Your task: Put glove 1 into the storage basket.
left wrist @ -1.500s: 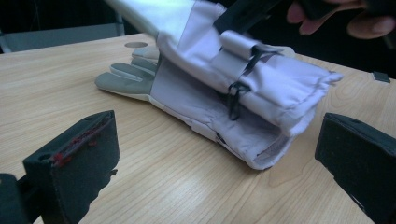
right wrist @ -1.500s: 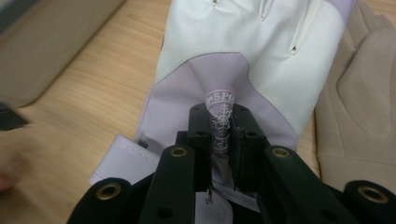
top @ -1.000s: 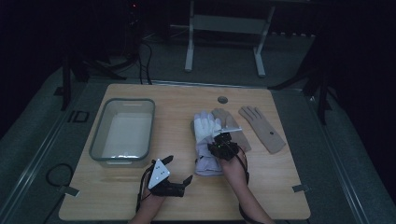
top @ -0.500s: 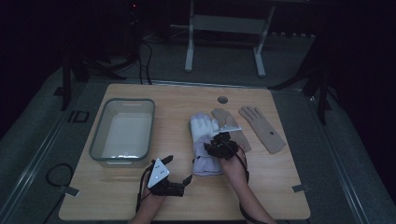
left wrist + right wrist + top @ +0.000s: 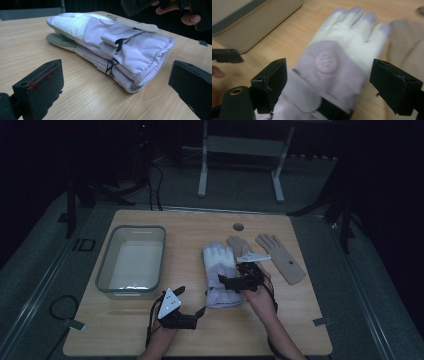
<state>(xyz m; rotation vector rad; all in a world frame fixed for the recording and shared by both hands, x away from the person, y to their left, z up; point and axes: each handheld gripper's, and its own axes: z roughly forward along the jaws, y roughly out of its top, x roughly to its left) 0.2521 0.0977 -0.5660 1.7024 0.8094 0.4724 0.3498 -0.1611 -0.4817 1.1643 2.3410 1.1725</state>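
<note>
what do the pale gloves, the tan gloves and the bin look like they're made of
Pale gloves: likely padded synthetic fabric, matte lilac and white; puffy stitched cuffs, black elastic cord, round rubbery-looking badge.
Tan gloves: thin and flat, perhaps suede or knit; too far to tell.
Bin: looks like translucent plastic with a grey rim and a smooth, slightly glossy wall.

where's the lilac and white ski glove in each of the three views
High view: the lilac and white ski glove lies mid-table, fingers pointing away, just left of the right gripper.
Left gripper view: it lies centre frame, stacked on a second glove, cuff end nearest the camera.
Right gripper view: it lies between the two black jaws, fingertips toward the top.
Shared landmark: the round lilac badge on its back, also seen in the left gripper view.
</note>
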